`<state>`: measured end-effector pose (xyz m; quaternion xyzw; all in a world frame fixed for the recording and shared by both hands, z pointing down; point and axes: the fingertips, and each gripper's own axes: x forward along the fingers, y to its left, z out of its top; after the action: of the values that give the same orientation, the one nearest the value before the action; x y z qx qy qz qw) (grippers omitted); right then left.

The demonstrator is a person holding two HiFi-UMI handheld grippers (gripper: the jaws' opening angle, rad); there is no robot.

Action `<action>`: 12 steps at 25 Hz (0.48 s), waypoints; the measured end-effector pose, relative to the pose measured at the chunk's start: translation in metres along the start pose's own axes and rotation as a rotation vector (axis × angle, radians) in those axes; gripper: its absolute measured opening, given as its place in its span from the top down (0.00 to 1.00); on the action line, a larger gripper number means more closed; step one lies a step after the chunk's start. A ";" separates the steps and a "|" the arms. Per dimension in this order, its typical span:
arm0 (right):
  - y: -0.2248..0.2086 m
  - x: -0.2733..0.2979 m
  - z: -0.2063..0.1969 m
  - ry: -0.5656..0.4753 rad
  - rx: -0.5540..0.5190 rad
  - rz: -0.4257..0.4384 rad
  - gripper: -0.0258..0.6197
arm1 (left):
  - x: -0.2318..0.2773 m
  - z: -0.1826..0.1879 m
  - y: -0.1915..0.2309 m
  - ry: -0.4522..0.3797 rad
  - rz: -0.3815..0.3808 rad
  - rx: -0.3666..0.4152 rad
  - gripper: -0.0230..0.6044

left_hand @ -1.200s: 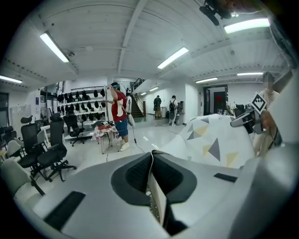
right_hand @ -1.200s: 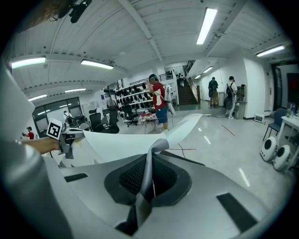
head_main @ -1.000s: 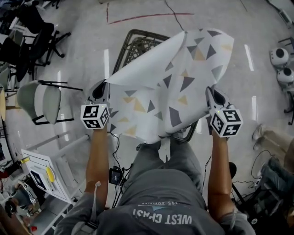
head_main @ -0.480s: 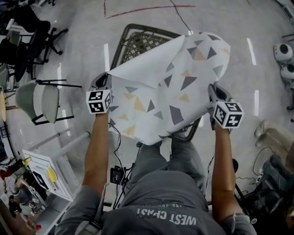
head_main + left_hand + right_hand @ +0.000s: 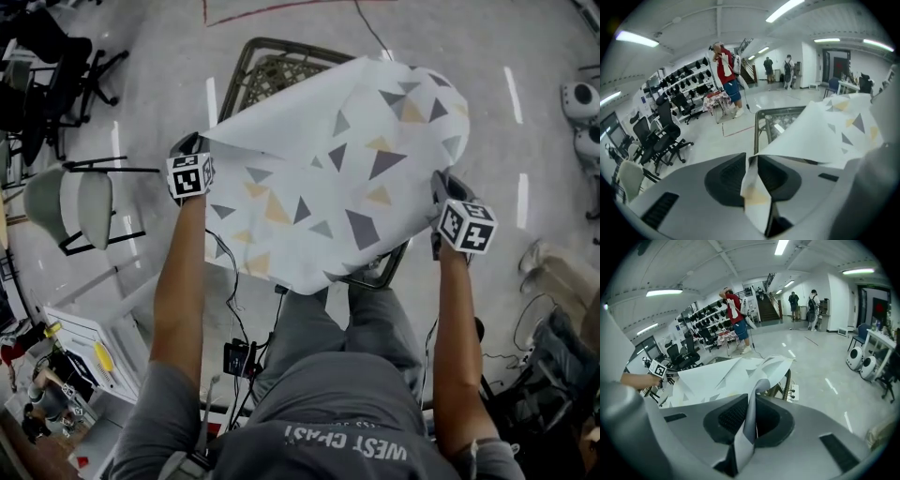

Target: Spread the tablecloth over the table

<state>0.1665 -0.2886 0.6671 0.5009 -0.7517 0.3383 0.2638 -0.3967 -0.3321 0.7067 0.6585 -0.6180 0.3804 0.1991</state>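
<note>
tablecloth (image 5: 328, 178) above table (image 5: 272, 75); chair (image 5: 80, 202) L of table

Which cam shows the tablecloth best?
Head view: most of the tablecloth shows, spread between left gripper and right gripper above the table. Left gripper view: only the pinched corner and a pale stretch. Right gripper view: folds, and the edge between jaws that have just been opening.

Head view: from above the person, looking steeply down at the floor (image 5: 141, 84).
Left gripper view: very near its own jaws, facing forward.
Right gripper view: likewise.
Shared: the tablecloth (image 5: 319, 169), in all three.
</note>
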 end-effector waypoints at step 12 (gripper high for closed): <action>-0.018 0.016 -0.019 0.040 0.041 -0.017 0.89 | 0.026 -0.051 -0.070 0.089 0.000 0.401 0.85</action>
<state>0.1786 -0.2884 0.6953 0.5060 -0.7348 0.3613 0.2711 -0.3435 -0.3006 0.7732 0.6675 -0.5206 0.5245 0.0911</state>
